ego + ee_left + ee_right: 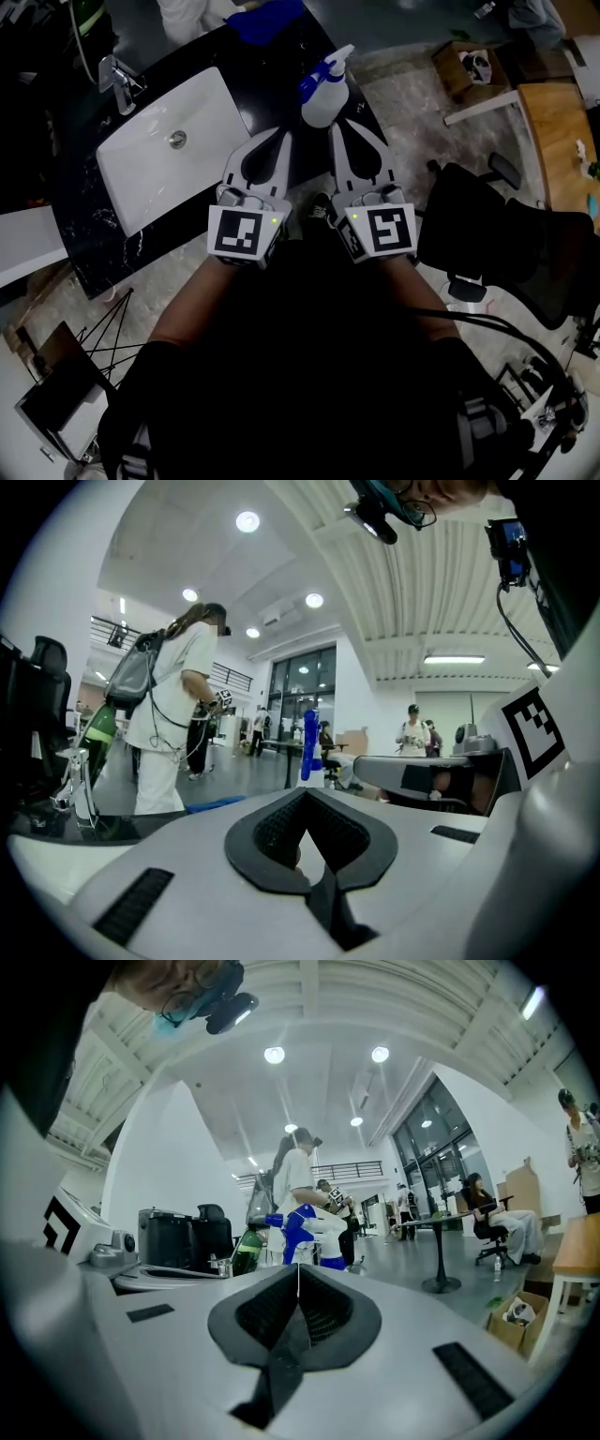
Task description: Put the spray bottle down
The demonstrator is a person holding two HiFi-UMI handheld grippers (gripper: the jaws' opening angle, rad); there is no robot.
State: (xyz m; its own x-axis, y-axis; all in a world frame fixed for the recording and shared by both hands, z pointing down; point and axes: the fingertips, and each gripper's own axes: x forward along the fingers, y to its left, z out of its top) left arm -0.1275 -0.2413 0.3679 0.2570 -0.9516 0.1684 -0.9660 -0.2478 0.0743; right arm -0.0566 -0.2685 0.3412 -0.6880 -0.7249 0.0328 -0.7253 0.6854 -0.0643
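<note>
Head view, contents from left to right.
- Faucet: chrome, at the far left edge of the basin.
- Sink: white, rectangular, set in a black countertop.
- Blue cloth: on the counter's far side, beyond the sink.
- Left gripper: jaws together with nothing between them. It reaches over the counter edge to the right of the sink. The left gripper view shows the closed tips.
- Spray bottle: white body with a blue trigger head. It stands upright on the counter's right end, free of both grippers and just ahead of the right gripper's tips. Whether they touch cannot be told.
- Right gripper: jaws closed and empty, pointing at the bottle's base.
- Cardboard box: on the floor, well to the right.
- Office chair: black, beside the person.
- Wooden table: at the right edge.
</note>
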